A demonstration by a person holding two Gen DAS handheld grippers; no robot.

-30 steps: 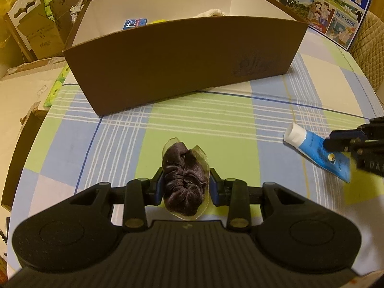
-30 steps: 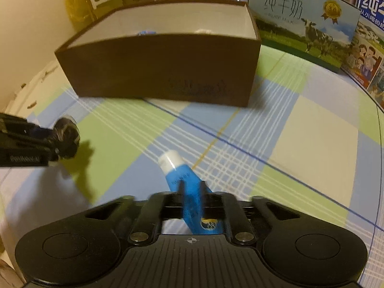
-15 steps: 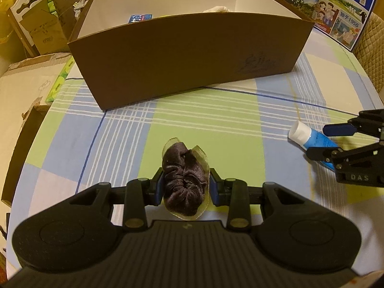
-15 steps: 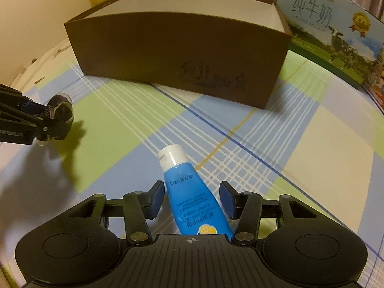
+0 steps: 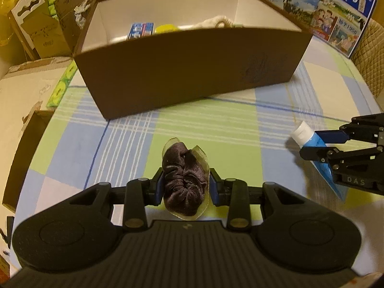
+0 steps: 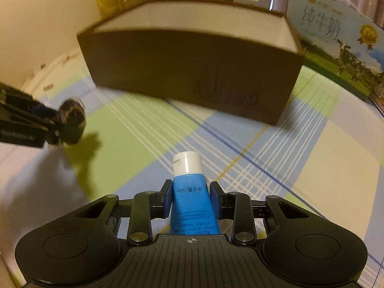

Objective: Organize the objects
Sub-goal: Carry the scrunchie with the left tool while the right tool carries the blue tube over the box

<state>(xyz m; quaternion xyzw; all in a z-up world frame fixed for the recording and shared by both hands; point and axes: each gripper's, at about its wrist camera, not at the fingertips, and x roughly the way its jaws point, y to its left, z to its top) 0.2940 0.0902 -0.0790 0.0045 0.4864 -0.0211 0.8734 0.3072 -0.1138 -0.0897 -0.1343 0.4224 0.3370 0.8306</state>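
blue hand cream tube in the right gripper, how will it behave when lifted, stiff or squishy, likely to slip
The blue plastic hand cream tube with the white cap is small, so probably light. The right hand-held gripper is shut on its body below the cap; the soft wall likely dents somewhat. Its glossy skin could slip, and the flat tail may sag a little.

The open box (image 5: 187, 72) stands on the checked tablecloth (image 5: 216, 129), toward the table's far side. In front of the box, to the left, the left gripper (image 5: 186, 187) holds a bundled cloth (image 5: 183, 182) between its pads; to the right, well apart from it, the right gripper (image 6: 190, 200) holds a tube (image 6: 190, 192), cap end toward the box. Inside the box lie a toothpaste carton (image 5: 140, 30), a round lid (image 5: 166, 28) and a rope (image 5: 220, 22) — all near its back wall. Behind the box, to the right, stand milk cartons (image 5: 345, 16); to its left — stacked cardboard boxes (image 5: 36, 33).
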